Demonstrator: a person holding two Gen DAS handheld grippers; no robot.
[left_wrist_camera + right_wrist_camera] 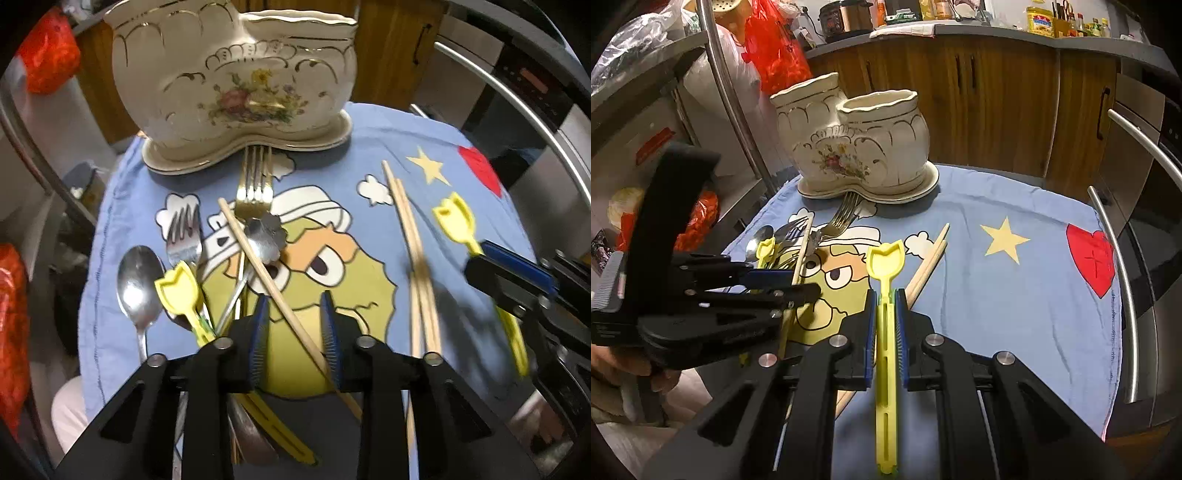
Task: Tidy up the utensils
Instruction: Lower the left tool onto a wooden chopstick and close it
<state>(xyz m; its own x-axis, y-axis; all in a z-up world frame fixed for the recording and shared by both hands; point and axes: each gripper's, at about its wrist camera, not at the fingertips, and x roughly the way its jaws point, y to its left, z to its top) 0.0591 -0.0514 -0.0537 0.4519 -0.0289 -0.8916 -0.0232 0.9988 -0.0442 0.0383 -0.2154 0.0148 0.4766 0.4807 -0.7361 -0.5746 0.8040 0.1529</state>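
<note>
the right gripper (pixel 885 325) is clamped on the light, stiff yellow plastic fork (pixel 885 295) at mid-handle, lower centre of its view. the left gripper (pixel 293 328) stands narrow around a thin, slippery chopstick (pixel 266 273), apparently not yet pinched. the fragile ceramic holder (pixel 857 147) stands upper centre, with bare blue cloth (pixel 1015 295) to the right.

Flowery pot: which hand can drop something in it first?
Right, probably. The right gripper is shut on a yellow scoop pointing toward the pot. The left gripper has a chopstick between open jaws, not gripped yet.
</note>
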